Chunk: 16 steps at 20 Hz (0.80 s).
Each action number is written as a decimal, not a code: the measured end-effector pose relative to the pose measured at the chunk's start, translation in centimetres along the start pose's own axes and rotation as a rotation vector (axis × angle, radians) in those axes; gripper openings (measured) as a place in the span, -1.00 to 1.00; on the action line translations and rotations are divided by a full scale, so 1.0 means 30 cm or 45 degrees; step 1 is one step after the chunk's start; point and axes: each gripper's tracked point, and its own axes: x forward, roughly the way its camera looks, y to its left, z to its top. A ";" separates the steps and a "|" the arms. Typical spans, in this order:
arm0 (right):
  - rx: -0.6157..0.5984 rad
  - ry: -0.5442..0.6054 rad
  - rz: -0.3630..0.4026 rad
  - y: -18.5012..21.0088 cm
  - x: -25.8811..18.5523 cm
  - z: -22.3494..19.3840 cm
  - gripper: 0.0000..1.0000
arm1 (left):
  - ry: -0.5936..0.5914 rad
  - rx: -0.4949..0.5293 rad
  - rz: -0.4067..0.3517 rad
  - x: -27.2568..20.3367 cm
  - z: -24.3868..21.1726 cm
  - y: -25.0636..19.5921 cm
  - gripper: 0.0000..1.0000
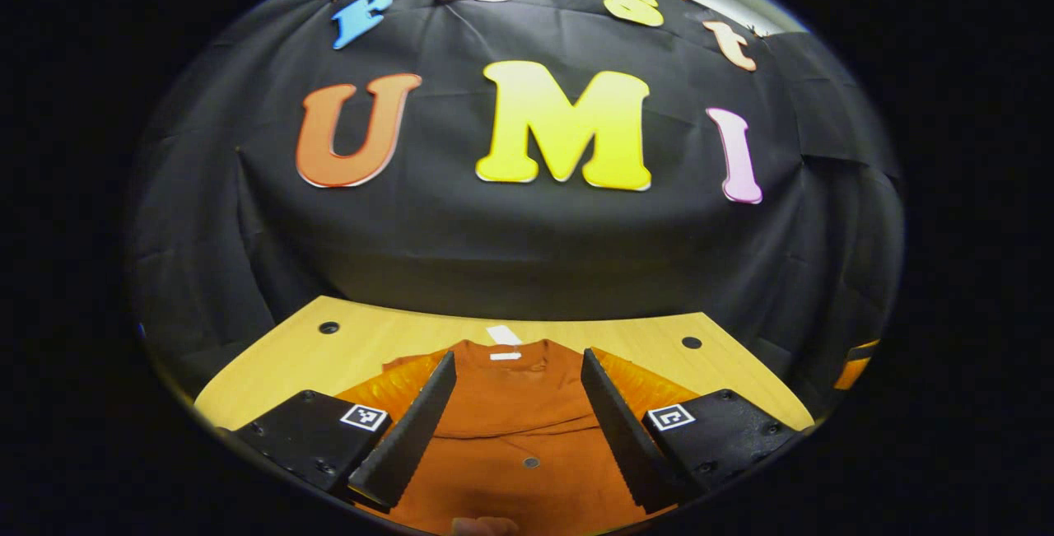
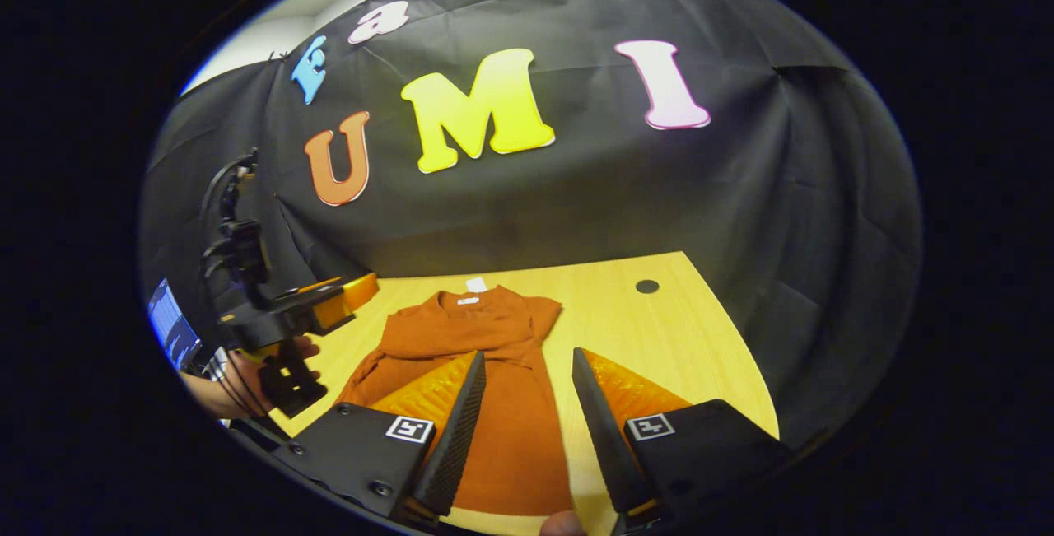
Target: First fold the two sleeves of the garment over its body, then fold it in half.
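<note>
**Observer:** Starting from your left, what have you got?

**Operator:** My left tongs (image 1: pixel 517 412) hang wide open over the middle of the garment (image 1: pixel 515 404), holding nothing. In the right gripper view I see them raised above the table's left edge, in a hand (image 2: pixel 247 379).

**Observer:** And the garment?

**Operator:** It lies on the table (image 1: pixel 329 355), collar toward the far edge, hem toward me. Both sleeves look already folded in over the body; the left one sits rumpled.

**Observer:** The right side?

**Operator:** My right tongs (image 2: pixel 527 421) are open too, empty, over the garment's right edge near the near edge of the table.

**Observer:** How will it handle?

**Operator:** I judge it light, soft and limp; it will sag and drag. I'd pinch both layers at the two hem corners, one pair of tongs each, and carry them toward the collar together.
</note>
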 end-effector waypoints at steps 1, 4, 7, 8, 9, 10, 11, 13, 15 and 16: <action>-0.029 -0.034 -0.001 0.038 0.007 0.014 0.41 | -0.020 -0.006 0.037 -0.045 0.018 0.047 0.96; -0.102 -0.057 0.041 0.170 0.035 -0.004 0.55 | -0.074 -0.002 0.094 -0.149 0.041 0.150 0.96; -0.087 0.022 0.102 0.242 0.058 -0.065 0.60 | -0.031 -0.026 0.085 -0.203 -0.012 0.220 0.96; -0.083 0.070 0.099 0.230 0.055 -0.096 0.60 | 0.005 -0.051 0.061 -0.218 -0.045 0.242 0.95; -0.086 0.112 0.086 0.206 0.051 -0.128 0.60 | 0.040 -0.079 0.047 -0.229 -0.083 0.273 0.96; -0.098 0.157 0.051 0.156 0.046 -0.169 0.60 | 0.099 -0.106 0.017 -0.243 -0.139 0.300 0.96; -0.103 0.193 0.025 0.106 0.038 -0.207 0.60 | 0.171 -0.131 -0.014 -0.259 -0.208 0.327 0.96; -0.097 0.278 -0.028 0.003 0.003 -0.297 0.60 | 0.322 -0.119 -0.042 -0.315 -0.364 0.412 0.96; -0.069 0.390 -0.095 -0.118 -0.057 -0.415 0.60 | 0.473 -0.067 -0.058 -0.384 -0.517 0.495 0.97; -0.047 0.437 -0.118 -0.159 -0.079 -0.469 0.60 | 0.544 -0.083 -0.088 -0.424 -0.586 0.515 0.97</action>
